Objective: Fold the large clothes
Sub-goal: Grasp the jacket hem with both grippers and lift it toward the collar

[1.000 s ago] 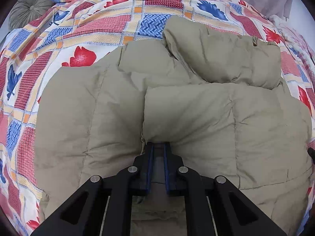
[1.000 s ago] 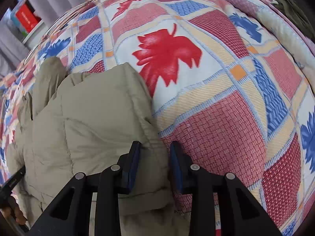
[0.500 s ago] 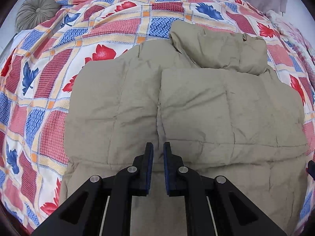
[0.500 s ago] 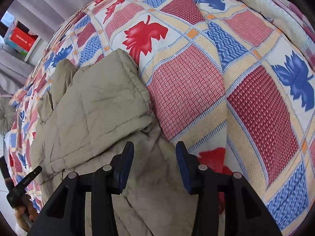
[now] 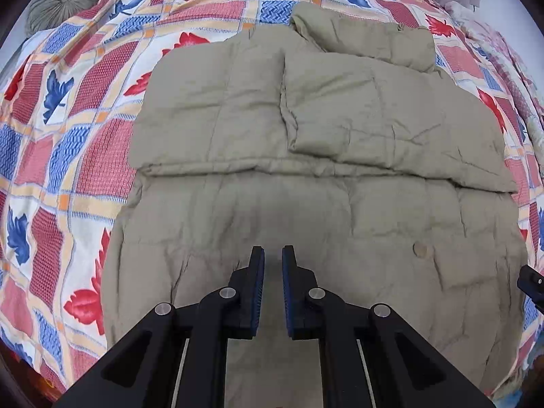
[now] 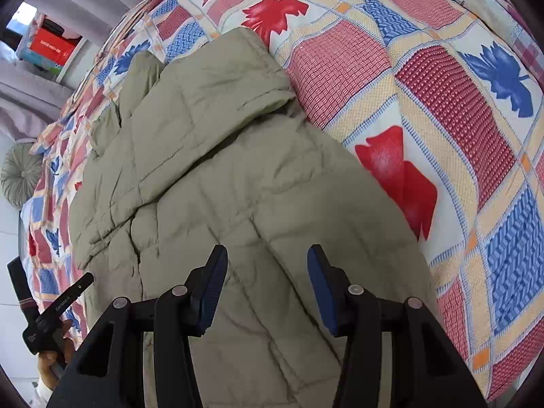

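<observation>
Nearest the left claw (image 5: 272,265) lies the lower body of the khaki padded jacket (image 5: 306,224), spread flat directly under the fingertips. The left claw's blue pads stand almost together with only a thin slit between them, and nothing is caught in it; it hangs above the cloth rather than pressing on it. Just beyond its tips a horizontal fold line crosses the jacket, and past that line the sleeves have been laid inward over the chest so the garment forms a narrower block. Farthest ahead sits the hood (image 5: 367,40), bunched at the top edge, with the patterned bedspread (image 5: 68,108) beyond it and to both sides. A round grey cushion (image 5: 57,3) rests at the far left corner of the bed.

The right claw (image 6: 267,282) hovers over the jacket's right-hand side, its jaws opening to a middling gap with no fabric between them; the cloth lies below, apparently just let go so it can settle flat. Ahead of this claw the folded sleeve runs up toward the hood, and to its right the bedspread lies bare. Low to its left, a hand (image 6: 51,360) grips the other tool's handle.

Both claws seem free, which suggests the sleeve folds are set and the next fold, probably bringing the hem up toward the hood, needs a fresh grip at the near edge.
</observation>
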